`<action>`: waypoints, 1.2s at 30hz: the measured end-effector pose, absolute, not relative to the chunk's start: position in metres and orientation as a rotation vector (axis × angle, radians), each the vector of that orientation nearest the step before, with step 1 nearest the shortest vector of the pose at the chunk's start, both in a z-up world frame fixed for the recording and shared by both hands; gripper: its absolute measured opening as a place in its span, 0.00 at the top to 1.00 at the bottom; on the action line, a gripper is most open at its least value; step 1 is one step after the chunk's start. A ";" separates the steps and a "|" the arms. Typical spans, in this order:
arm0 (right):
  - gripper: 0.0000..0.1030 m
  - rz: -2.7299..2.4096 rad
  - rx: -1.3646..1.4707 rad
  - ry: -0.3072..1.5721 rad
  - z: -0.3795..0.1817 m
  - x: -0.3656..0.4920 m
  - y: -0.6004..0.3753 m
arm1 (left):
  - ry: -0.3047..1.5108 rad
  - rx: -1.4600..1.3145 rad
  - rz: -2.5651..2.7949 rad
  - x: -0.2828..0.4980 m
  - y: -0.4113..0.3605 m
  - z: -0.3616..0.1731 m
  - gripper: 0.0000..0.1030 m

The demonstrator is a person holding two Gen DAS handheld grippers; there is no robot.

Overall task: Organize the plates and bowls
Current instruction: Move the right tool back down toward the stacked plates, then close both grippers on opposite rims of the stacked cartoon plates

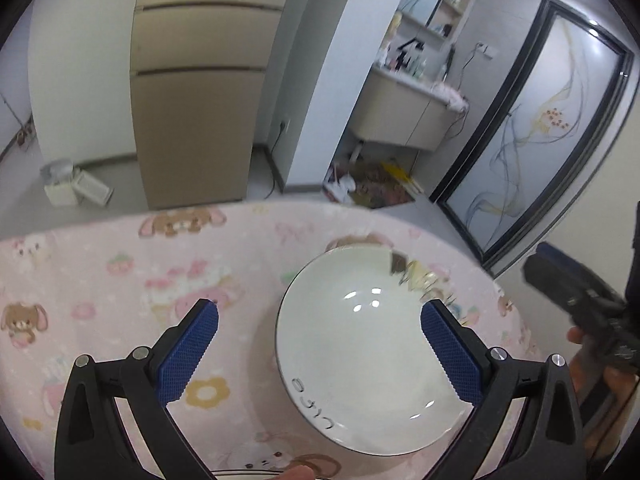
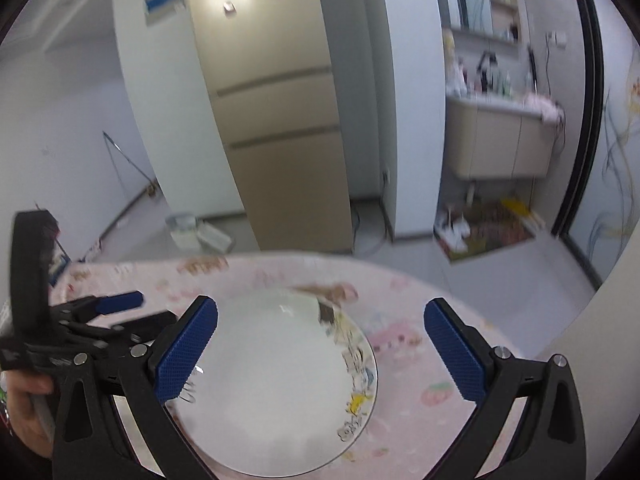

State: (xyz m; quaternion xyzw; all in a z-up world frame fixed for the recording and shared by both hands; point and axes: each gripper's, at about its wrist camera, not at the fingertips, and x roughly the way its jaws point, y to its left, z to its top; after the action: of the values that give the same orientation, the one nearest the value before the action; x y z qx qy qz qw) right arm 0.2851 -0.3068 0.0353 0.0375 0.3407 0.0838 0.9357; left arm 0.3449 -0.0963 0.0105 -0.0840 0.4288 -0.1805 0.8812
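A white bowl [image 1: 360, 360] with black lettering and a cartoon print on its rim stands on the pink cartoon tablecloth [image 1: 120, 280]. My left gripper [image 1: 320, 308] is open above it, blue pads spread to either side of the bowl and touching nothing. In the right wrist view the same bowl [image 2: 280, 380] lies low and left of centre. My right gripper [image 2: 321, 305] is open too, its left pad over the bowl's near-left rim and its right pad over bare cloth [image 2: 420, 360]. A second rim and a fingertip [image 1: 298, 472] peek in at the bottom edge.
The table's round far edge [image 1: 280, 204] drops to a grey floor. Beyond stand a beige fridge [image 1: 200, 80], a vanity unit [image 1: 400, 116], a patterned glass door [image 1: 540, 140] and floor clutter [image 1: 372, 184]. A hand [image 2: 24, 412] holds the other gripper at the left.
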 end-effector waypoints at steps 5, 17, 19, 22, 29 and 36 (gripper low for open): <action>0.00 0.179 0.141 0.805 -0.004 0.298 -0.323 | 0.935 -0.163 -0.376 0.349 -0.105 -0.008 0.00; 0.74 0.163 0.249 0.887 -0.046 0.312 -0.349 | 1.049 -0.072 -0.331 0.356 -0.125 -0.053 0.53; 0.76 0.167 0.274 0.883 -0.048 0.311 -0.351 | 1.063 -0.082 -0.324 0.358 -0.122 -0.058 0.58; 0.77 0.176 0.284 0.891 -0.050 0.313 -0.351 | 1.076 -0.109 -0.331 0.361 -0.118 -0.061 0.62; 0.77 0.202 0.263 0.939 -0.065 0.319 -0.343 | 1.097 -0.203 -0.310 0.368 -0.105 -0.067 0.76; 0.79 0.214 0.243 0.940 -0.067 0.319 -0.341 | 1.088 -0.202 -0.316 0.366 -0.104 -0.066 0.76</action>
State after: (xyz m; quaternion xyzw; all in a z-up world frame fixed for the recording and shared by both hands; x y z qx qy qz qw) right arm 0.3191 -0.3413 -0.0666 0.1165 0.4507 0.1028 0.8791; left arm 0.3658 -0.1037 -0.0660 -0.0955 0.5146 -0.1492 0.8390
